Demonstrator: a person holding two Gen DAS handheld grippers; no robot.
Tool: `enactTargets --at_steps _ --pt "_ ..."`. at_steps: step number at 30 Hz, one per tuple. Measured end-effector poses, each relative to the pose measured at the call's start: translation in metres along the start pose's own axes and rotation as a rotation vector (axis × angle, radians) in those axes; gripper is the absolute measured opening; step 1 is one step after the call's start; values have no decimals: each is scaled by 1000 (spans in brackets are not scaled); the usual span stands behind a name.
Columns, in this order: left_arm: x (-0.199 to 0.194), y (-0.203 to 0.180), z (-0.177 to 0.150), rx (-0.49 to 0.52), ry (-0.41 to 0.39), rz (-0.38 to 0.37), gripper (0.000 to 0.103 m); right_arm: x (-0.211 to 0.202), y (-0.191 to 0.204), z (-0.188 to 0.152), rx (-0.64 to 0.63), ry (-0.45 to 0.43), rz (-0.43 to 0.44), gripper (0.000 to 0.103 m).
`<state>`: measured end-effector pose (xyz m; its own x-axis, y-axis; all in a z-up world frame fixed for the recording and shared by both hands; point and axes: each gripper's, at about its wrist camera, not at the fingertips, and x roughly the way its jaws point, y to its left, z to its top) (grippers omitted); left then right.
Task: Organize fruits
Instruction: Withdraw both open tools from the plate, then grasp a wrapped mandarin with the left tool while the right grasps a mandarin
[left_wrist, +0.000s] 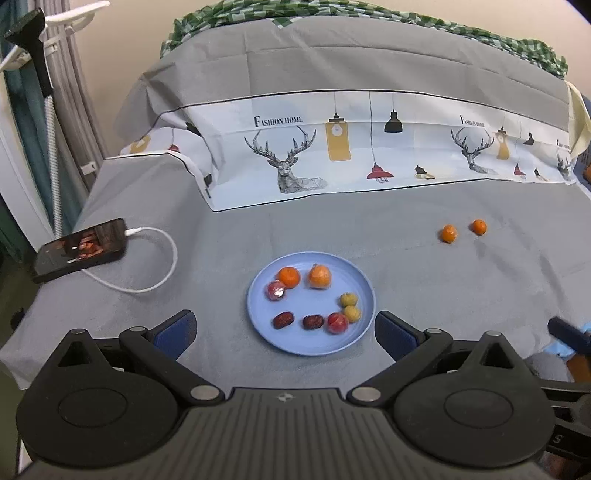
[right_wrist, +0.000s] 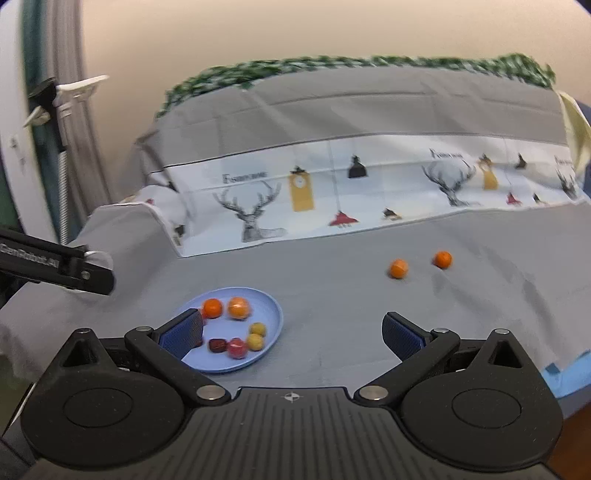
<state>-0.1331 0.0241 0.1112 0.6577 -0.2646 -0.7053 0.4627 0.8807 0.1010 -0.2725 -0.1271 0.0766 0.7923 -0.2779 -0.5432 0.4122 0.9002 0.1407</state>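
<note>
A blue plate (left_wrist: 354, 280) lies on the grey cloth and holds several small fruits: two oranges (left_wrist: 288, 277), two wrapped red ones (left_wrist: 275, 290), two dark dates (left_wrist: 283, 320) and two yellow-green ones (left_wrist: 348, 299). Two more small oranges (left_wrist: 448, 233) (left_wrist: 478, 226) lie loose on the cloth to the right. My left gripper (left_wrist: 284, 332) is open and empty, just in front of the plate. My right gripper (right_wrist: 293, 332) is open and empty, right of the plate (right_wrist: 271, 306); the loose oranges (right_wrist: 399, 268) (right_wrist: 442, 259) lie ahead of it.
A phone (left_wrist: 79, 249) on a white cable (left_wrist: 162, 273) lies at the left. A raised cloth-covered ledge with a deer-print sheet (left_wrist: 332, 155) stands behind. The left gripper (right_wrist: 55, 267) shows at the left of the right wrist view. The table edge is close at the right.
</note>
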Motion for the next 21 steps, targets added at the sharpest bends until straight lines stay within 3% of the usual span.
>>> enactTargets --at_steps 7,13,17,21 --pt "46 -30 29 30 29 4 103 58 -55 7 121 25 -131 102" --pt "120 -94 65 135 68 -69 103 143 -126 22 237 19 -336 102" --pt "181 -144 81 182 67 -122 103 195 -181 40 290 75 -342 102" --pt "254 -202 92 213 123 -158 103 259 -224 60 155 159 -300 102"
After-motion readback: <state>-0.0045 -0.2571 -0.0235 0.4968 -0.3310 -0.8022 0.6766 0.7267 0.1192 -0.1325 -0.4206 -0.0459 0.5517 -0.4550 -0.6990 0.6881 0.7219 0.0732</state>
